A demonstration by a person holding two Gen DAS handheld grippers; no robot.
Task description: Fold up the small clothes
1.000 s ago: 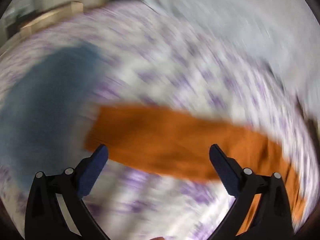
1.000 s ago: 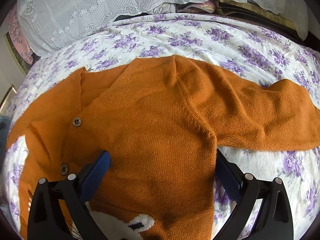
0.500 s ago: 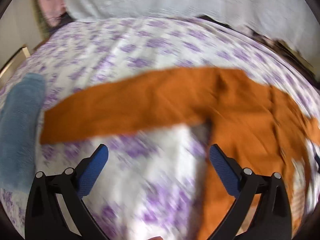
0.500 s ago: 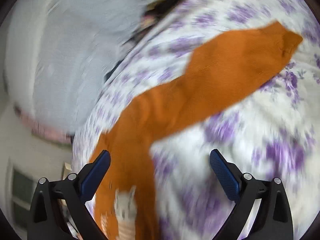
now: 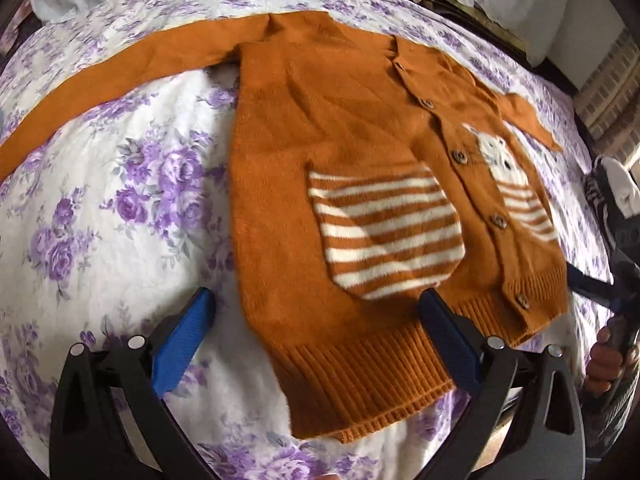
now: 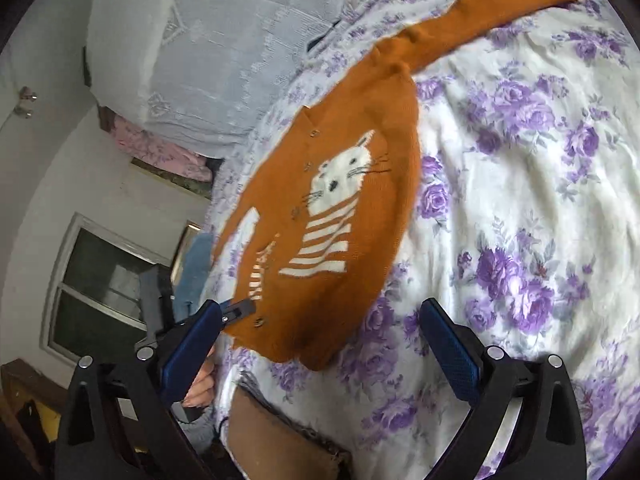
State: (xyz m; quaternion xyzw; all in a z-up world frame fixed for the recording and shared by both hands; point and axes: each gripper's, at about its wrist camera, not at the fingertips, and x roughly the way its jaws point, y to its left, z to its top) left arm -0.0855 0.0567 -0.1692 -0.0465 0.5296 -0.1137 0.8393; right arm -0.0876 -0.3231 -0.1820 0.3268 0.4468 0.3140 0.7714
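— Left wrist view: what have you got?
— Your left gripper [image 5: 316,338], jaws apart, holding nothing. The cardigan [image 5: 340,168] lies front-up on the bedspread [image 5: 100,220], hem at 6 o'clock between your fingers, one sleeve [image 5: 120,72] out toward 9 o'clock.

— Right wrist view?
— Your right gripper [image 6: 320,344], jaws apart, holding nothing. The cardigan [image 6: 352,200] runs from 6 to 1 o'clock; a pillow [image 6: 208,40] at 11 o'clock.
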